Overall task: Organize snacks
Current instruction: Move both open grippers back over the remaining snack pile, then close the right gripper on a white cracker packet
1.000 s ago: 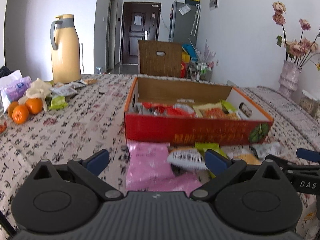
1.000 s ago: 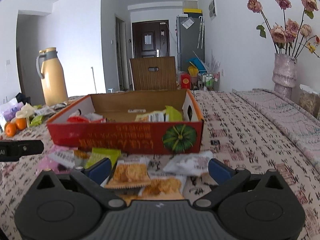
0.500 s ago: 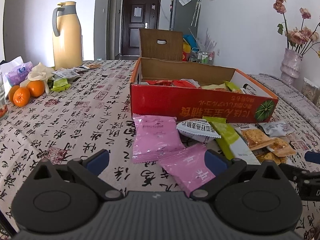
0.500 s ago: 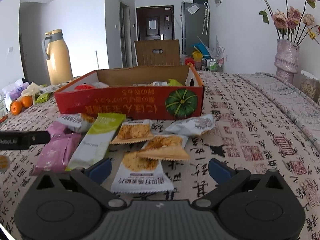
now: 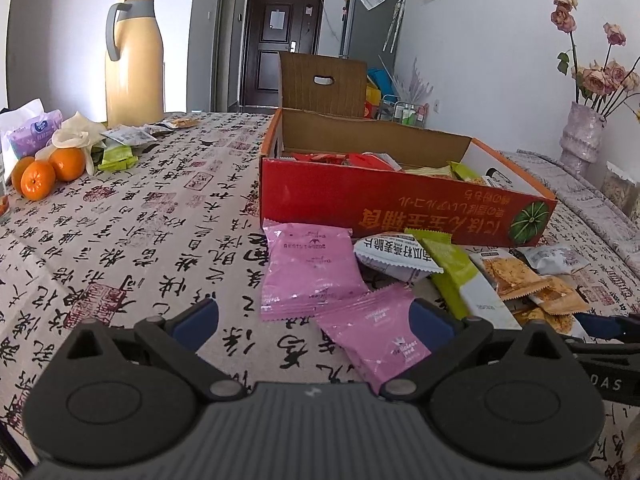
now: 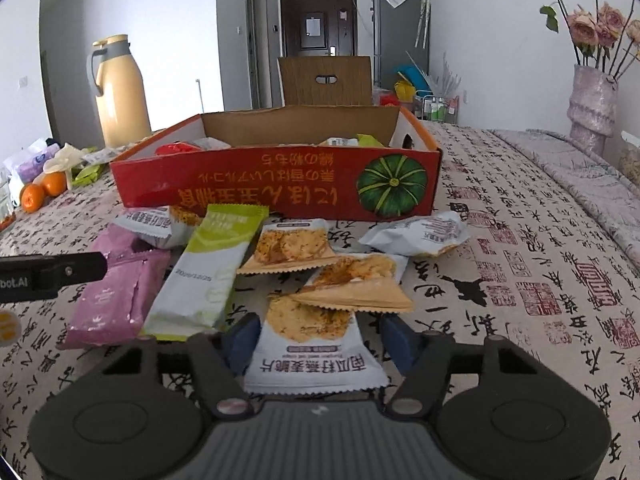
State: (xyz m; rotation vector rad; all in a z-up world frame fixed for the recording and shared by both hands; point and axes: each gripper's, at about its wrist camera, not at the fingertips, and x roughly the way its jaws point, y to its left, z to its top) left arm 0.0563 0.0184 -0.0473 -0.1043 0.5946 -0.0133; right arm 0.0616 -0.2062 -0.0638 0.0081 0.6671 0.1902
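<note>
A red cardboard box (image 5: 400,204) (image 6: 280,184) holds several snacks. Loose packets lie in front of it: two pink ones (image 5: 312,272) (image 5: 380,336), a green bar (image 6: 212,268), white crisp packets and orange cracker packets (image 6: 356,280). My left gripper (image 5: 312,320) is open, low over the cloth, with the nearer pink packet between its fingers. My right gripper (image 6: 316,340) has its blue fingers (image 6: 242,340) narrowed around a white cracker packet (image 6: 312,344); I cannot tell whether they touch it.
A yellow thermos jug (image 5: 134,60), oranges (image 5: 44,172) and small packets (image 5: 120,148) sit at the far left of the table. A vase of dried roses (image 6: 592,108) stands at the far right. A chair back (image 5: 320,80) rises behind the box.
Both grippers rose and pulled back from the box, so the loose packets came into view. The right gripper's fingers have narrowed around the white cracker packet. The left stays open.
</note>
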